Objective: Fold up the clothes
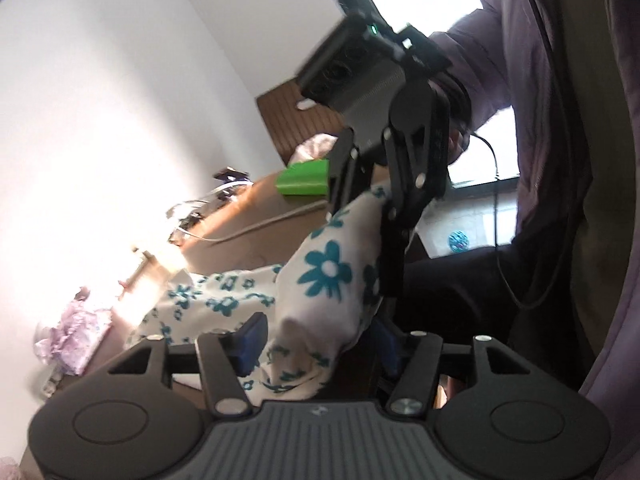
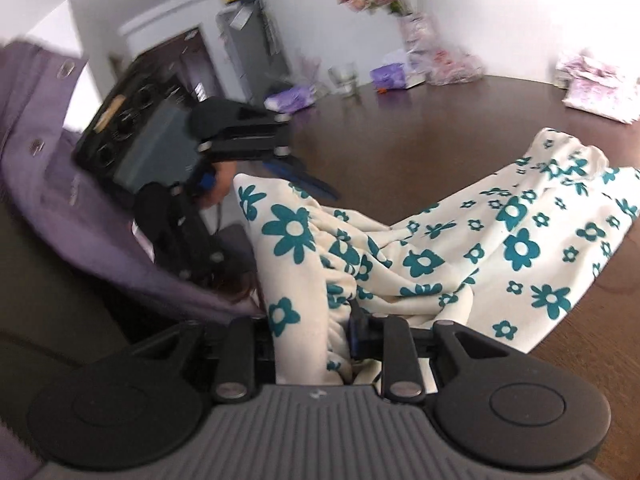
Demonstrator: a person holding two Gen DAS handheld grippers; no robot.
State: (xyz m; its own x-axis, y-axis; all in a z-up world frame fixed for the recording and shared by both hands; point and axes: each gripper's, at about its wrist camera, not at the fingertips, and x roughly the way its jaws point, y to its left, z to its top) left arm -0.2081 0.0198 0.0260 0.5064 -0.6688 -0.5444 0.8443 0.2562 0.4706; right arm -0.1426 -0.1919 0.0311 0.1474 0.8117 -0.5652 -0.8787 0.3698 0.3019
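- Room: white walls, dark wooden surface [image 2: 420, 136] carrying a vase of flowers [image 2: 416, 32], a glass [image 2: 344, 76] and wrapped packets along the far edge.
- Left hand-held gripper [image 1: 316, 344]: closed narrow on a bunched edge of the cloth [image 2: 500, 248]; fabric passes between its blue pads and drapes over them.
- Right hand-held gripper [image 2: 316, 336]: likewise clamped on a gathered fold of the cloth, which fills the gap between its fingers.
- The two tools are close together, each visible in the other's view, both holding the near end raised.
- Cloth: cream with teal flowers; near end lifted and creased, far end spread on the surface toward the right.
- Stage: fits either lifting an edge to lay a fold or carrying a fold over; the pictures do not settle which.
- Risk: bunched grips may leave the fold uneven or wrinkled, since the fabric is gathered rather than flat.
- Risk: dragging the far end could sweep it toward the glass and packets.
- Risk: a loose layer may slip from either grip.
- Writing: none legible; motion blur obscures any markings on the tools.
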